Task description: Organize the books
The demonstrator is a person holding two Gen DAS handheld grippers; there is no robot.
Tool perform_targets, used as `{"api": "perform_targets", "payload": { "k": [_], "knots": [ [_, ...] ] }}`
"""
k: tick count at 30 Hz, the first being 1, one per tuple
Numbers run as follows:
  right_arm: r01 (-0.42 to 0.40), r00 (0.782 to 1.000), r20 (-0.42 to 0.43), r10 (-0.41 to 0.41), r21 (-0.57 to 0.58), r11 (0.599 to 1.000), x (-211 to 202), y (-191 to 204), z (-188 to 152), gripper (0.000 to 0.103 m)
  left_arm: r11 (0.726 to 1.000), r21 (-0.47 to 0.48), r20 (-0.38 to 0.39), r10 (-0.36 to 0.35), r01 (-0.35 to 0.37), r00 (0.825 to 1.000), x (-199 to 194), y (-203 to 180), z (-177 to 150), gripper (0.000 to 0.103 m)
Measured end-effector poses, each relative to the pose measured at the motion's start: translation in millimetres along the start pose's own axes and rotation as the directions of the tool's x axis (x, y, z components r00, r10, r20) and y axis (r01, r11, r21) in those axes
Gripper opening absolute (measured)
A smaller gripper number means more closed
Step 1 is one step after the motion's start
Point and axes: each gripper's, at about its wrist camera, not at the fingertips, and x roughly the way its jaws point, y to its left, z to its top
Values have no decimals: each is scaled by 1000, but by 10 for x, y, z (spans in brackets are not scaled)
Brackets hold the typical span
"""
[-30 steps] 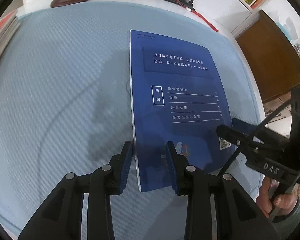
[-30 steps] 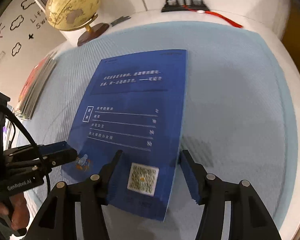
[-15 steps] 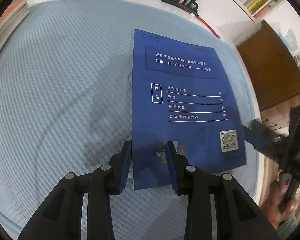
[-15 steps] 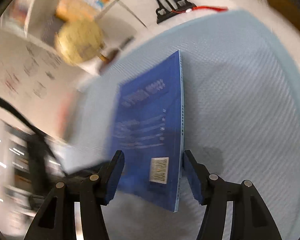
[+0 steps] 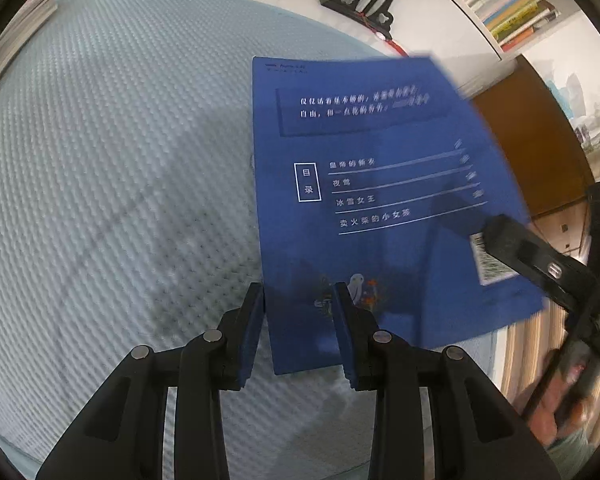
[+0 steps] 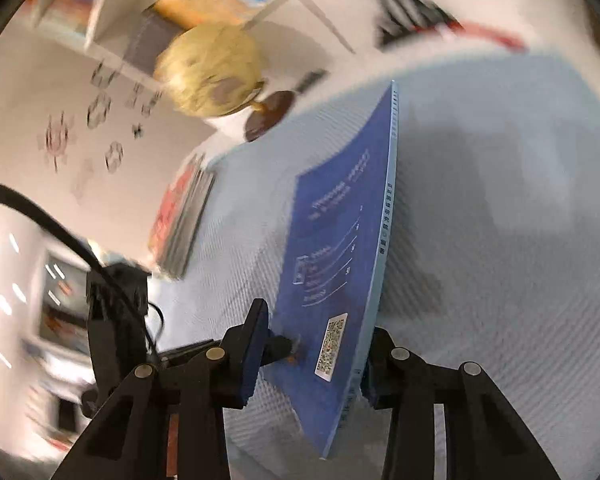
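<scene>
- The blue mat [image 5: 120,160] is ribbed and could drag on the book's left edge, which rests on it.
- The blue book [image 5: 360,140] lies centre-right with its right side tilted up, so it could swing or flop back.
- The right gripper [image 6: 316,328] has just been closing and seems to clamp the near spine corner askew, so the book may slip.
- The left gripper [image 5: 298,300] is part-open and only straddles the near-left corner, so it would not catch a slip.

— Can you read anything on that blue book [image 5: 380,200]?

— Its cover has a boxed 目录, and listed beside it 夜莺, 冰雪女王 and 卖火柴的小女孩. There's a QR code [image 6: 331,343] near the corner. The two lines above are too blurred.
</scene>
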Motion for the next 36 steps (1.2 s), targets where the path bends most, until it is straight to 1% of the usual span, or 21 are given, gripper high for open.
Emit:
{"api": "perform_targets", "payload": {
  "k": [3,4,5,8,10,12,13,14,15,16,17,19,21,23,25,27,29,31,33,35,36],
  "knots": [
    [40,999,12,-39,-168,985,-17,500,-10,40,999,-41,26,-26,27,999,-132,117,-20,30],
    [37,999,11,-35,-189,981,6,585,22,40,999,-45,38,-17,18,999,-186,157,-26,30],
    [20,1000,9,-19,-214,977,8,719,39,40,999,-50,50,-5,8,999,-244,205,-33,30],
    [-75,997,-8,76,-263,962,57,1047,85,40,996,-89,69,22,-16,997,-424,420,-70,30],
    [-108,994,-44,99,-282,953,196,1192,82,40,990,-131,109,67,-53,992,-613,629,-142,30],
    [-142,988,-93,120,-290,946,363,1303,56,40,974,-186,140,155,-128,978,-785,855,-229,30],
    [-156,986,-104,131,-289,944,387,1336,29,40,958,-223,150,217,-181,965,-883,1009,-288,30],
    [-172,983,-118,143,-288,942,428,1366,1,40,944,-246,159,261,-218,952,-950,1115,-333,30],
    [-182,980,-133,149,-286,941,469,1379,-32,43,927,-265,172,315,-264,934,-1024,1245,-390,30],
    [-181,979,-141,146,-285,941,502,1386,-60,51,906,-275,161,372,-321,914,-1073,1376,-436,30],
    [-162,981,-146,124,-284,945,542,1369,-101,53,895,-283,145,395,-345,907,-1097,1461,-464,30],
    [-156,978,-178,110,-271,950,597,1268,-168,54,897,-303,141,377,-323,915,-1162,1598,-521,30],
    [-115,981,-180,67,-273,955,706,1240,-198,54,899,-293,149,378,-324,914,-1172,1588,-517,30],
    [-57,982,-187,8,-257,965,804,1132,-222,54,906,-275,151,372,-323,916,-1118,1504,-484,30],
    [-17,981,-192,-28,-230,973,874,1017,-234,54,918,-258,150,345,-300,926,-1051,1441,-448,30],
    [63,978,-178,-104,-221,973,942,900,-230,54,925,-236,145,336,-297,931,-937,1340,-338,30],
    [125,971,-172,-166,-228,966,1005,802,-242,53,925,-202,145,353,-322,924,-856,1228,-257,30],
    [133,970,-171,-174,-228,965,1044,737,-256,50,926,-182,147,357,-330,922,-781,1221,-168,30],
    [136,969,-169,-179,-241,961,1102,706,-269,47,931,-173,153,349,-323,925,-756,1195,-126,30],
    [172,962,-163,-220,-264,949,1171,706,-276,47,932,-167,151,347,-322,926,-755,1175,-99,30],
    [178,960,-164,-226,-268,947,1182,708,-284,46,932,-167,151,346,-321,926,-736,1161,-71,30]
  ]
}}
